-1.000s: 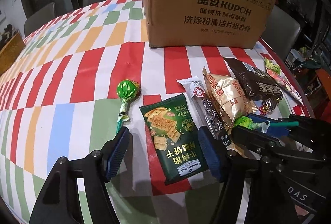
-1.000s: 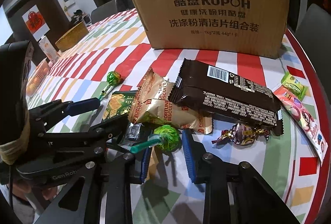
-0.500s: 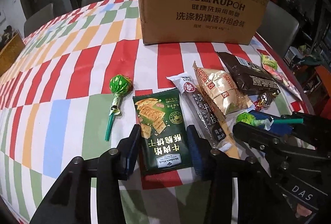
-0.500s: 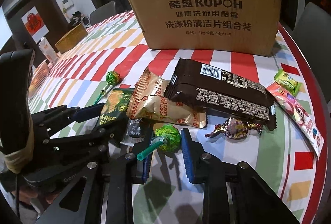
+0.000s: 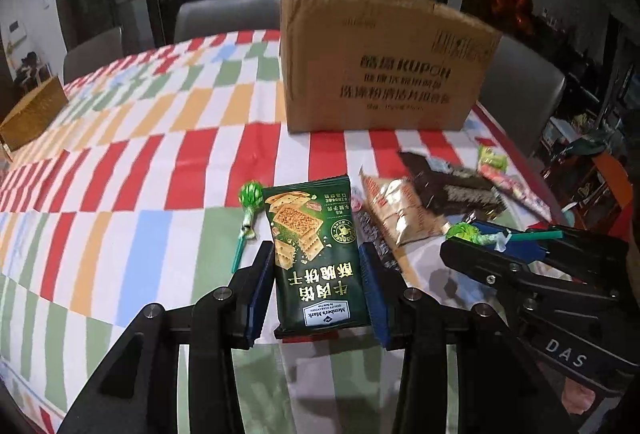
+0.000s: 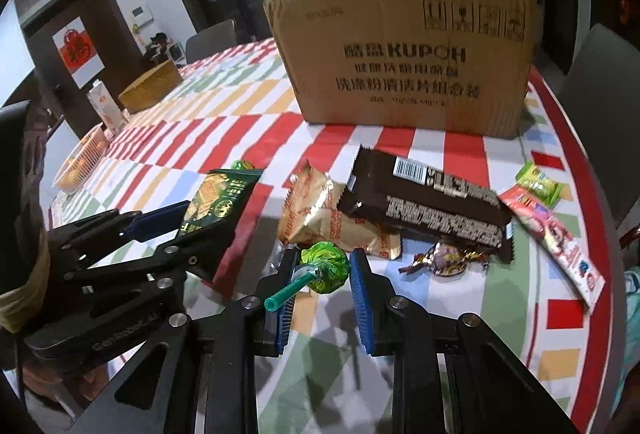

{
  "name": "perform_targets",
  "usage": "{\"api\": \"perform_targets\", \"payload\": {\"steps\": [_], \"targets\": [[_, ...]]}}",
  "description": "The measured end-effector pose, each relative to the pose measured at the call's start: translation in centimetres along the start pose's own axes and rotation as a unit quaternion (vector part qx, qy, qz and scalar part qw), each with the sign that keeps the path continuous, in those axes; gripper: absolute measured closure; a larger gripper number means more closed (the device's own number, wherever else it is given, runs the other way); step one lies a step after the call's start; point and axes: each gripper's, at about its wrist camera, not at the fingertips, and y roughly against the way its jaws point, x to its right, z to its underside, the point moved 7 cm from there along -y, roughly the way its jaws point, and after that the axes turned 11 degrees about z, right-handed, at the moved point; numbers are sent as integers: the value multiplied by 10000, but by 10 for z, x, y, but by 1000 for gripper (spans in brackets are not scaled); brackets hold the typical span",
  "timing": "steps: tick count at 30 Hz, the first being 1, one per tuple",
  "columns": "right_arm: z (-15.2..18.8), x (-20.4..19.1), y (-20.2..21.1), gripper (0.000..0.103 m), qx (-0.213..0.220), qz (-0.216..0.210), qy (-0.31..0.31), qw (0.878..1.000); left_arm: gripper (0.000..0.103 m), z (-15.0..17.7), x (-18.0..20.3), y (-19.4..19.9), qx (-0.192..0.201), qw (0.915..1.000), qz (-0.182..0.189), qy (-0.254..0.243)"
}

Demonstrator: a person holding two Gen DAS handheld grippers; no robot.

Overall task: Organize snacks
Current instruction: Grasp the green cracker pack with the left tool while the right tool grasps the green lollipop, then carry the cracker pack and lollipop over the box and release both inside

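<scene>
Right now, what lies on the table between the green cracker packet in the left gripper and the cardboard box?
Only bare striped tablecloth lies between green cracker packet and cardboard box, per the left wrist view.

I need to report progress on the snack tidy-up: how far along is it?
Done: nothing visibly; the cardboard box hides its inside. In hand: left gripper clamps the green cracker packet, lifted; right gripper holds a green lollipop. Left on the table: another lollipop, gold biscuit bag, brown packet, wrapped candy, pink packet.
</scene>
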Motion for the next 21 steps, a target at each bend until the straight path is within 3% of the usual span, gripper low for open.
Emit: {"api": "perform_targets", "payload": {"steps": [10, 21], "targets": [[-20, 5, 33, 75, 446, 26, 30, 9990, 61, -30, 16, 36, 506, 9985, 66, -193], [-72, 24, 69, 75, 1085, 224, 73, 9938, 61, -85, 38, 56, 977, 9940, 134, -477]]}}
